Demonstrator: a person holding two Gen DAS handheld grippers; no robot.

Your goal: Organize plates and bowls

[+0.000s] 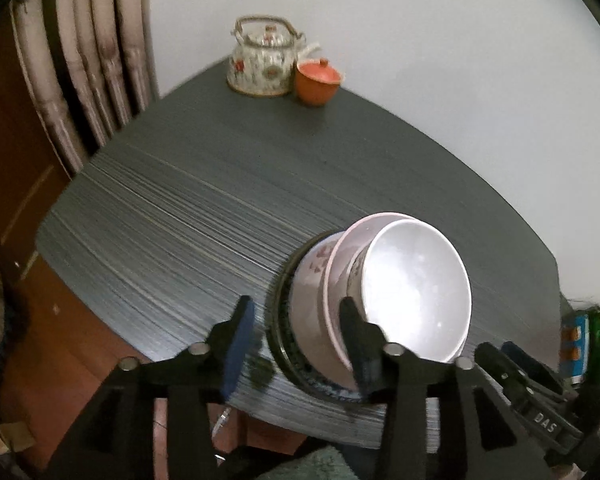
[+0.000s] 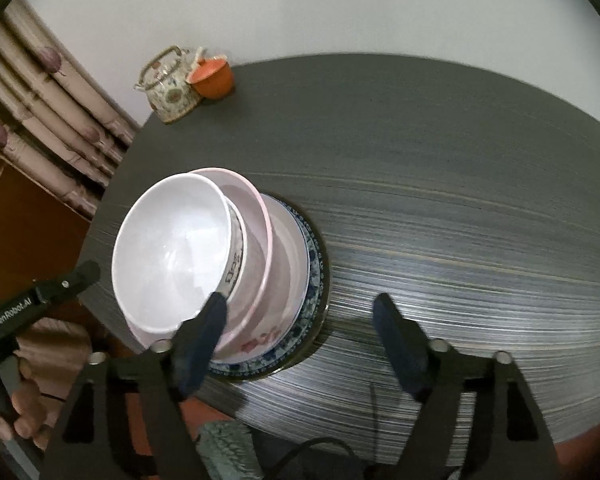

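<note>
Stack near the front edge of the dark grey bench: white bowl nested in a pink bowl, on a blue-patterned plate. Left hand-held gripper parted, holding nothing; its right finger overlaps the bowl rims in view, contact unclear. Right hand-held gripper wide apart, empty, beside the stack. Floral teapot and orange lidded cup at the far edge.
</note>
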